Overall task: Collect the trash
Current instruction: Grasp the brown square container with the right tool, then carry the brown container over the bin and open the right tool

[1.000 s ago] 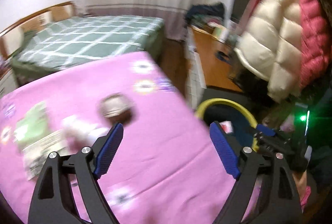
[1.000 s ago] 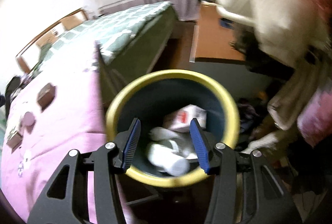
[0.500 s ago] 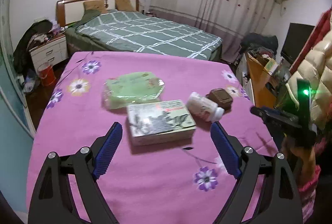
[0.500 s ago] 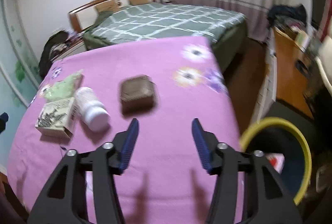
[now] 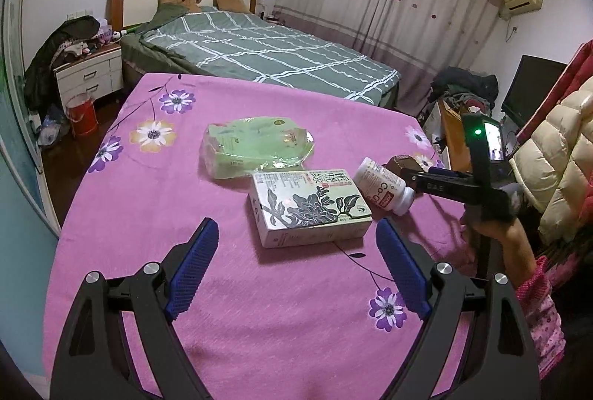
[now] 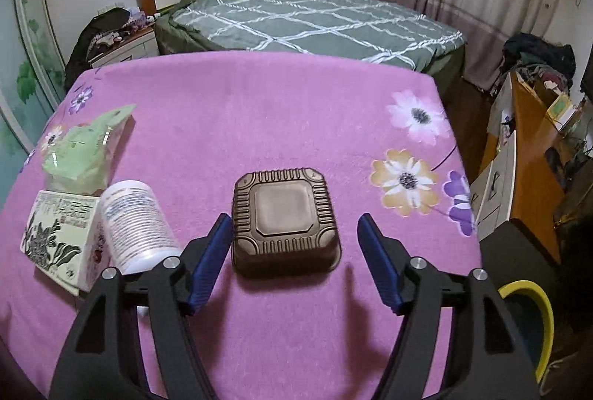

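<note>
On the pink flowered table [image 5: 155,214] lie a green plastic bag [image 5: 255,144], a white flower-print box [image 5: 309,207], a white pill bottle [image 5: 383,187] on its side and a brown square plastic tray [image 6: 283,220]. My left gripper [image 5: 296,266] is open and empty, just short of the box. My right gripper [image 6: 292,257] is open, its fingers either side of the brown tray's near edge, not touching it. The bottle [image 6: 135,222], box [image 6: 61,233] and bag [image 6: 87,151] lie left of it.
A yellow-rimmed bin [image 6: 532,318] stands below the table's right edge. A green bed [image 5: 259,48] lies behind the table. A wooden desk [image 6: 530,159] and hanging coats [image 5: 563,148] are at the right. A nightstand [image 5: 89,73] and red bucket [image 5: 81,114] stand at the far left.
Both grippers have swung from the bin back over the table. The right one has closed in on the brown tray; the left one has moved nearer the box.
</note>
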`<action>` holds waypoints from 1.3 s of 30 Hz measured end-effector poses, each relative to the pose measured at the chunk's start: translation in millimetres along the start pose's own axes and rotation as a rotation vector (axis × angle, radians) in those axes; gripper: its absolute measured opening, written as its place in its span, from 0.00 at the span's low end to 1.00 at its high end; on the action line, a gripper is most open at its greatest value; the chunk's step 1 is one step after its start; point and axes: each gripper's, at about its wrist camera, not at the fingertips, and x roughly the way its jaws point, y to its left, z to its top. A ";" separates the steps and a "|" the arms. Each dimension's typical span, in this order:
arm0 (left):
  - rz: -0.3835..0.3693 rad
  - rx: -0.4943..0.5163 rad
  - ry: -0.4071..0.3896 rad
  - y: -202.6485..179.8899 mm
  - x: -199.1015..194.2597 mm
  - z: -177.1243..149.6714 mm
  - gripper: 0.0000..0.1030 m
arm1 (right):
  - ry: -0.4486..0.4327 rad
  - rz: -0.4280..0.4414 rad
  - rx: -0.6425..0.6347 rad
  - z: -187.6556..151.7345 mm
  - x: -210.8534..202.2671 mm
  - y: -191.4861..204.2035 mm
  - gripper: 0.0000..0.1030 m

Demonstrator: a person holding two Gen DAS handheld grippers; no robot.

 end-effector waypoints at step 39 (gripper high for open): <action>-0.014 0.074 0.100 -36.4 55.1 -6.4 0.83 | -0.044 -0.267 0.383 -115.2 -90.9 -151.3 0.57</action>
